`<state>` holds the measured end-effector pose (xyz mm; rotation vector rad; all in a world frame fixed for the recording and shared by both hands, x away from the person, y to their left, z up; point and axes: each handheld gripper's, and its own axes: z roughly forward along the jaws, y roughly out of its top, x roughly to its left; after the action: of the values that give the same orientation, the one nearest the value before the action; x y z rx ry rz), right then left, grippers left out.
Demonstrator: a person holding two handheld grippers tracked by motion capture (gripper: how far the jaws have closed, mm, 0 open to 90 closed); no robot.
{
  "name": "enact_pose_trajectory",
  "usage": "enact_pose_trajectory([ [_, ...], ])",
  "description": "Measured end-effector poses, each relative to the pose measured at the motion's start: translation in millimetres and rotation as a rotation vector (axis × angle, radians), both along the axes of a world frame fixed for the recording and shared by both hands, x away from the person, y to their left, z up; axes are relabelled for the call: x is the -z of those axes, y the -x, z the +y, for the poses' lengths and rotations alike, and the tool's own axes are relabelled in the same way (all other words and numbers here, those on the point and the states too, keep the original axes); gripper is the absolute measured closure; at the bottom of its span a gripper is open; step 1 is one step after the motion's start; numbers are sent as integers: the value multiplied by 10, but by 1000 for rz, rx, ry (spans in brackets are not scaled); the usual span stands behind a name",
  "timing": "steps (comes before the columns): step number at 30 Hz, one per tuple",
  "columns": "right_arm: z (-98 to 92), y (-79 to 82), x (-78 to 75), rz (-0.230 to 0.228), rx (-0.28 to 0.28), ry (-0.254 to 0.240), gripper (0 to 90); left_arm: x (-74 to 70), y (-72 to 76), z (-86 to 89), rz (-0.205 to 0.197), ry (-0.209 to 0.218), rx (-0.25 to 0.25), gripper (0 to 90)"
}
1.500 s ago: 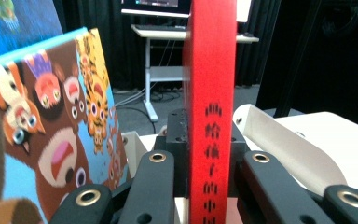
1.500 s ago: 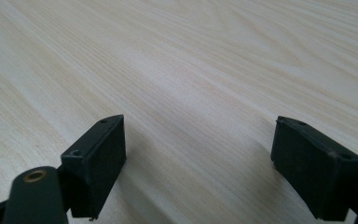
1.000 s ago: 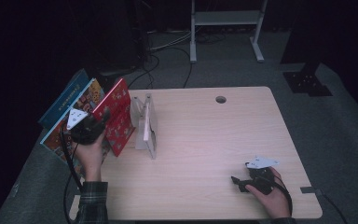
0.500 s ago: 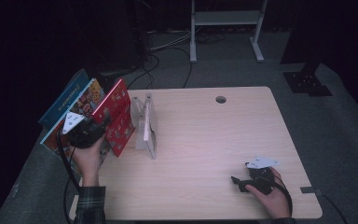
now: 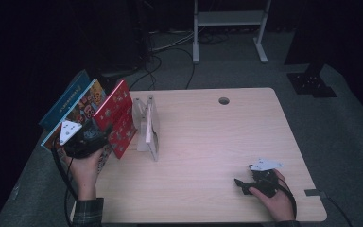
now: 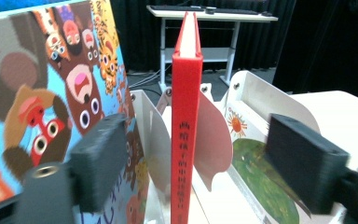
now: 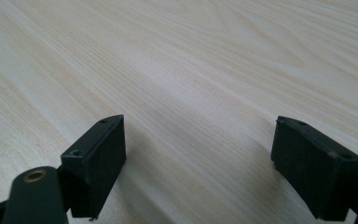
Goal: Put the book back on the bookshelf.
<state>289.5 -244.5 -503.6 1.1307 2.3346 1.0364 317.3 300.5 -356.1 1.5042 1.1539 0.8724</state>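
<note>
Your left tool [image 5: 105, 135] stands at the surface's left edge with its jaws spread; they have just been opening, and the red book [image 6: 185, 116] stands between the pads without either pad pressing on it. Your right tool [image 5: 240, 184] rests near the surface's front right corner, jaws apart with nothing between them, bare wood grain under them.

Count two tools, one in each of your hands. There are three books that you can tell apart: the red one, a larger one with cartoon animal faces [image 5: 86, 101] just beside it on the left, and a blue one [image 5: 62, 104] behind that at the left edge. One white rack [image 5: 147, 124] with upright dividers holds them; a further picture page with a sun lies in the slot right of the red book.

The surface [image 5: 208, 142] is pale wood with a round cable hole [image 5: 224, 100] near its far edge. Around it are grey carpet, dark curtains, loose cables and a white metal stand [image 5: 229, 21] beyond the far edge.

The red book stands upright, its long axis vertical, spine facing your left tool.
</note>
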Motion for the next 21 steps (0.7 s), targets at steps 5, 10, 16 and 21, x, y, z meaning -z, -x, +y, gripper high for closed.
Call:
enact_pose_trajectory([
  [5,0,0,0,0,0,0,168,-3,99,-23,7,-2,4,84],
  [10,0,0,0,0,0,0,168,19,178,-24,12,3,18,30],
  [16,0,0,0,0,0,0,168,46,292,-37,18,6,30,0],
  [21,-4,-1,0,0,-4,0,168,59,340,-41,22,9,35,0],
])
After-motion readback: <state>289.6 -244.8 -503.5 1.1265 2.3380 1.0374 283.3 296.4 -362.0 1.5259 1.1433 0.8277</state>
